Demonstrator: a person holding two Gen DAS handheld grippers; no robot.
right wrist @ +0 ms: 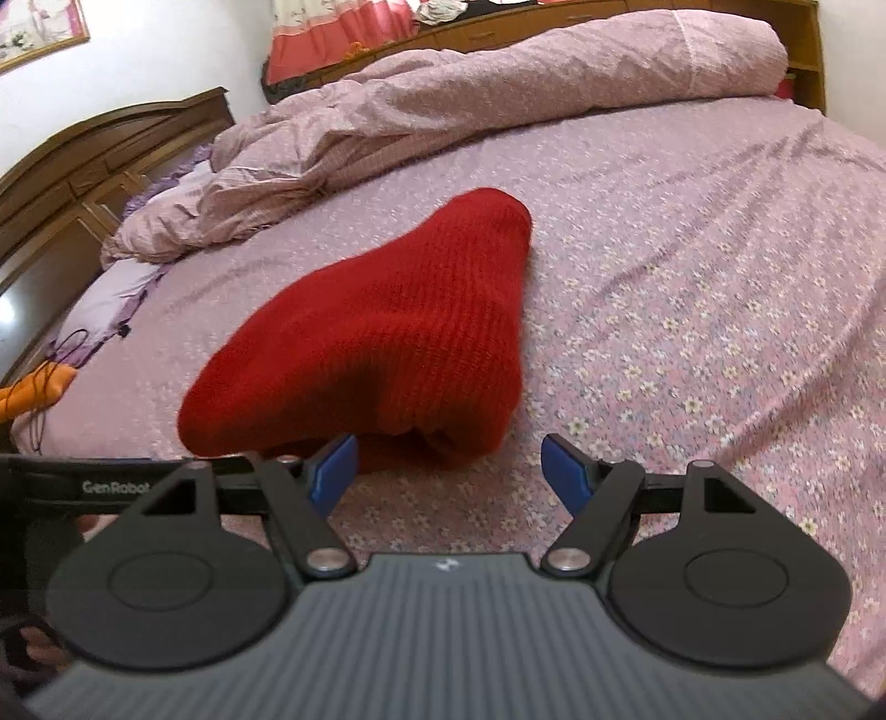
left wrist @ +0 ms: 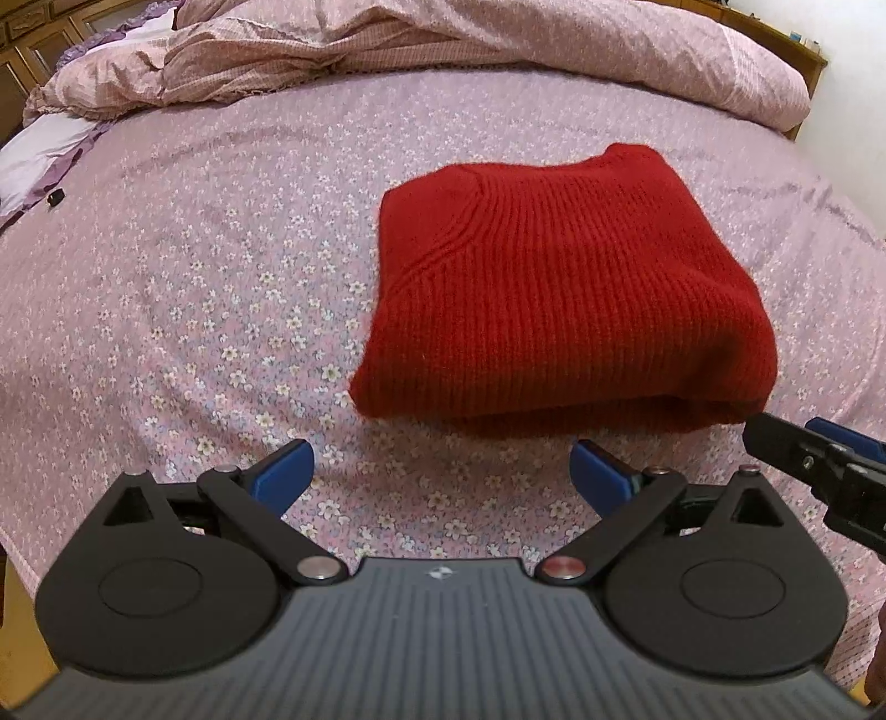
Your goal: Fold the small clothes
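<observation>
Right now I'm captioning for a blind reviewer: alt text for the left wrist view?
A folded red knit sweater lies on a pink floral bedsheet, just beyond the open left gripper. The right gripper enters at right; a rumpled duvet lies behind.

Soft even indoor light, fisheye-bent edges, right view slightly blurred

Both cameras sit low over the bed (left wrist: pixel 166 288), each looking forward past its own claw at frame bottom. The left view faces the folded red sweater (left wrist: pixel 559 288) squarely and close; the right view, slightly blurred, seems to look along it from one corner. Both share the sweater and the rumpled quilt (right wrist: pixel 498 94) across the top.
</observation>
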